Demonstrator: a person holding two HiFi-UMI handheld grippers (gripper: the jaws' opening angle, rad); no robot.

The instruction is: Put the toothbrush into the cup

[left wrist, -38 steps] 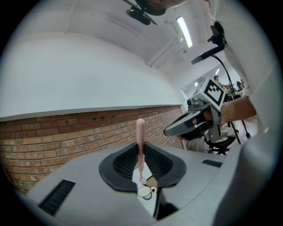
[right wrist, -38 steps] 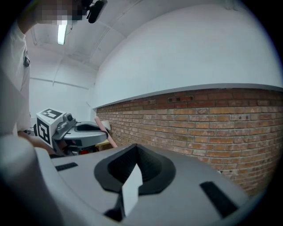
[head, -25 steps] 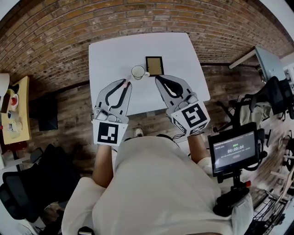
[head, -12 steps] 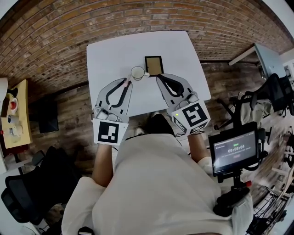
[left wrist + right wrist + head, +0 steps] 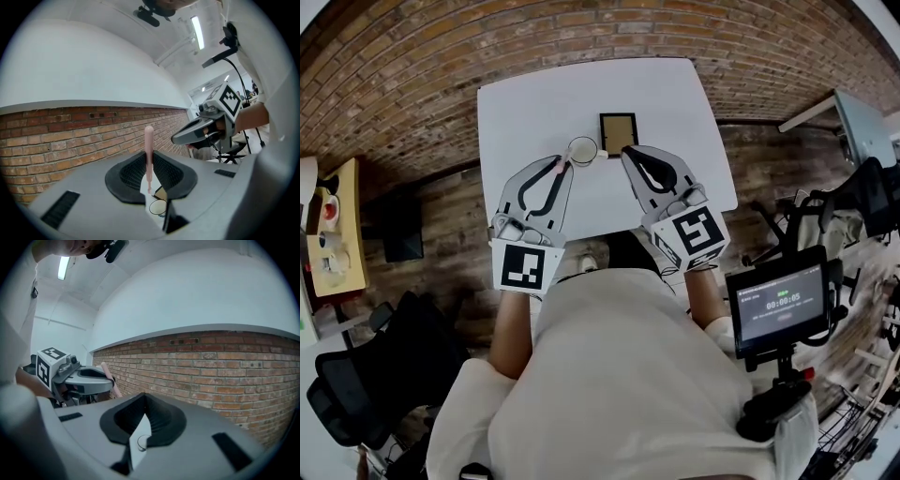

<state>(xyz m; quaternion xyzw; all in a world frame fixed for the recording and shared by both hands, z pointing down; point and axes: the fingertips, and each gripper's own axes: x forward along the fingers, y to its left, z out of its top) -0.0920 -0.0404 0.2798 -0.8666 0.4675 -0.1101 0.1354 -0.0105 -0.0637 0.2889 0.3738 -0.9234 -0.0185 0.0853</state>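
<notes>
Tabletop point(image 5: 534, 103), white and backed by brickwork, lay below the person, whose pale top point(image 5: 619, 394) covered part of its near edge. A small screen point(image 5: 778, 307) stood on a stand at the person's right.

The left gripper point(image 5: 558, 165) was over the table with its tips just beside the white cup point(image 5: 582, 150). Its own view showed the jaws clamped on a pink toothbrush point(image 5: 149, 154), which stood upright between the 2 dark pads. From above, only a pink speck of the brush showed at the tips. Which end carried the bristles could not be made out. Through the slit under the pads, only the cup's rim point(image 5: 159, 207) and a corner of the small framed picture point(image 5: 618, 132) were visible.

The right gripper point(image 5: 629, 154) hung near the frame's lower edge, its jaws drawn together on nothing. The narrow gap between them showed a sliver of table and part of the cup point(image 5: 142, 441). That view also caught the left gripper point(image 5: 77, 376) from the side, with the brush handle point(image 5: 108, 376) sticking up out of it.

The cup stood just left of the frame, its handle toward it, and the toothbrush was not yet inside it.

Against the picture 0.5 s earlier, the left gripper's tips sat slightly closer to the cup rim. The whole scene had slid a little rightward in the head view, and the screen's timer read 05 rather than 04.
</notes>
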